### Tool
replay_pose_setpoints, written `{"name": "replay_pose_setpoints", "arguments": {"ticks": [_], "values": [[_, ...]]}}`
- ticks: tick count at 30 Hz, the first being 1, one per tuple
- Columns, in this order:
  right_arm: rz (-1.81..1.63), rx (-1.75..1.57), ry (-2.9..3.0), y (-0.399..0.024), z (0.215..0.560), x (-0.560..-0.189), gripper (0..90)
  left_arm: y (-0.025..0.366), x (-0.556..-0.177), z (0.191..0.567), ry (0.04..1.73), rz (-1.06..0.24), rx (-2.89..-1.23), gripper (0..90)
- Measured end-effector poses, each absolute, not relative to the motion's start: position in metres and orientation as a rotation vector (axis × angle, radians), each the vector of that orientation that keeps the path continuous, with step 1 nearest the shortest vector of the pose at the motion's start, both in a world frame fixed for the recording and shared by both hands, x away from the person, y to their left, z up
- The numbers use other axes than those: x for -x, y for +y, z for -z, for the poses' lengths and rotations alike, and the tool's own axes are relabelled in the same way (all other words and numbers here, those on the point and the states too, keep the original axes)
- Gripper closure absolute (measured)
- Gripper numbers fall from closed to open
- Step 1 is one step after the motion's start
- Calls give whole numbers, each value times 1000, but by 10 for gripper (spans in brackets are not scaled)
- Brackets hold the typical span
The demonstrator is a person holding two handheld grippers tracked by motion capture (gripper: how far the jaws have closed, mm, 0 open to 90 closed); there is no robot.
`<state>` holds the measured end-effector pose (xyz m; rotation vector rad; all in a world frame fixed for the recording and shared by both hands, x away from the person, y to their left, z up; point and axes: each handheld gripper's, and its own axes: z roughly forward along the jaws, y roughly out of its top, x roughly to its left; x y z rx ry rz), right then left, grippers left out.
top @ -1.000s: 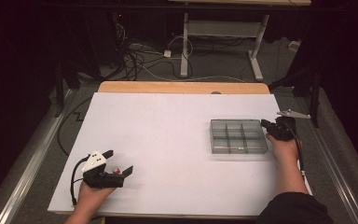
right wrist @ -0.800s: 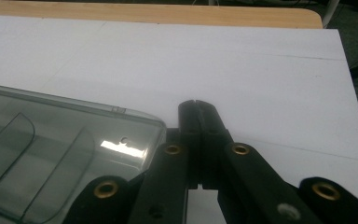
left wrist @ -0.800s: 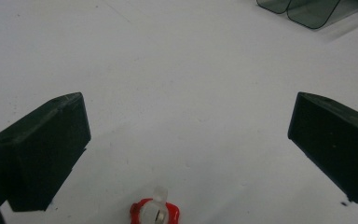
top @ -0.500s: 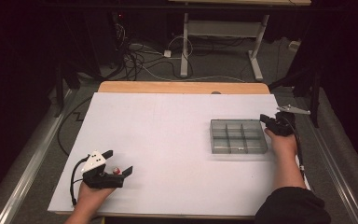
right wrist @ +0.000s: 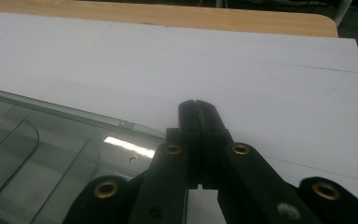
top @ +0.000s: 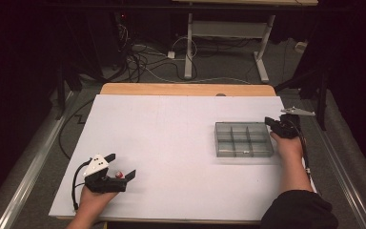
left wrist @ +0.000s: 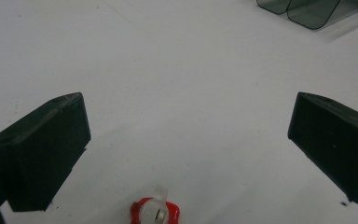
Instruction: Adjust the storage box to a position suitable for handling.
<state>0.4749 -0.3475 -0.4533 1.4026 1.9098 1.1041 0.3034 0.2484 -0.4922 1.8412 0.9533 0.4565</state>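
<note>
Left tongs (top: 124, 172) low near the table's front edge, jaws wide apart; right tongs (top: 269, 121) pressed closed beside the compartment tray (top: 243, 140).

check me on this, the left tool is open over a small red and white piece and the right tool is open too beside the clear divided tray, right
Not quite. The right tool is shut: the right gripper view shows its two black jaws pressed together with nothing between them, beside the clear divided tray. The rest holds: in the left gripper view the left tool is open, with the small red and white piece on the white surface between its jaws.

The red-and-white part (left wrist: 154, 212) is cut off by the bottom edge.
</note>
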Motion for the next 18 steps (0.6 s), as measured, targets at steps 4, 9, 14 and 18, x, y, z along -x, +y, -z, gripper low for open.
{"name": "replay_pose_setpoints", "arguments": {"ticks": [4, 9, 14, 18], "values": [[-1102, -1413, 1920, -348, 454, -474, 900, 248, -304, 492, 954, -455, -1841, 0], [-1116, -1401, 1953, -343, 454, -472, 900, 248, -303, 492, 954, -458, -1841, 0], [-1128, -1339, 2029, -326, 453, -468, 900, 248, -303, 492, 956, -457, -1842, 0], [-1131, -1284, 2103, -308, 451, -461, 900, 248, -303, 492, 955, -460, -1842, 0]]}}
